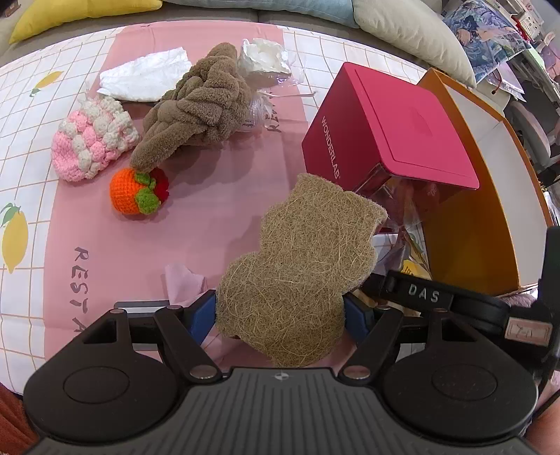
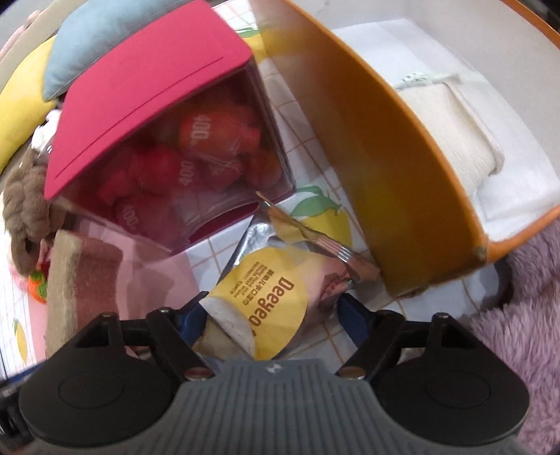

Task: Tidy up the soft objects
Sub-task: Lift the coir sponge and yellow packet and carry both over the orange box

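My left gripper is shut on a tan fibrous sponge pad and holds it above the pink cloth, left of the orange box. The pad's edge also shows in the right wrist view. My right gripper is closed around a yellow Deeyeo snack packet beside the orange box, which holds a white folded cloth. A brown braided plush, a pink-white crochet piece and an orange crochet fruit lie on the cloth.
A red-lidded clear box with red packets stands between the soft things and the orange box. White tissue, a white wrapped item and pink paper lie around. Cushions line the back. A purple fuzzy fabric lies at right.
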Demonstrator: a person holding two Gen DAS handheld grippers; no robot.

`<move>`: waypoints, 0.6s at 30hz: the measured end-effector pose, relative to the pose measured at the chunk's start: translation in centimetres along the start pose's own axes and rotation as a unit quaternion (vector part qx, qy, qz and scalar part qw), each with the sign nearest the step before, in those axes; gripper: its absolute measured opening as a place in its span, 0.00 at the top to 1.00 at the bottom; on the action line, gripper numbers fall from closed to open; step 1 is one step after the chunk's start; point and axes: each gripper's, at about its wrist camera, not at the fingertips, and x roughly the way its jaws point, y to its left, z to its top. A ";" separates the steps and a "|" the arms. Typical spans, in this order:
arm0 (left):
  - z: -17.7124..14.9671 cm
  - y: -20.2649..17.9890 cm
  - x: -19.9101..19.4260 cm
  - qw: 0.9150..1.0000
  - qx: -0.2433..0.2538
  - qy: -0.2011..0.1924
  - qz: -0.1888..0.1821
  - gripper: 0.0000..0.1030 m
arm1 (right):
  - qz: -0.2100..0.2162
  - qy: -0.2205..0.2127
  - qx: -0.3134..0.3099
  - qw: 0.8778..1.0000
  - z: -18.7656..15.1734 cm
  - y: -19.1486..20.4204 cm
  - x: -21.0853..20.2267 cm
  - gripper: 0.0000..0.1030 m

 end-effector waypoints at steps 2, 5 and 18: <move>0.0 0.1 0.0 1.000 -0.001 -0.001 0.000 0.18 | 0.002 -0.002 -0.016 1.000 -0.2 -0.2 -0.3 0.41; -0.1 0.2 -0.1 1.000 -0.001 -0.002 -0.001 0.18 | 0.004 -0.005 -0.037 0.999 -0.3 0.0 -0.8 0.54; -0.5 -0.2 -4.3 0.999 0.007 -0.029 -0.036 0.18 | 0.070 -0.021 -0.100 0.992 -0.9 0.5 -7.8 0.64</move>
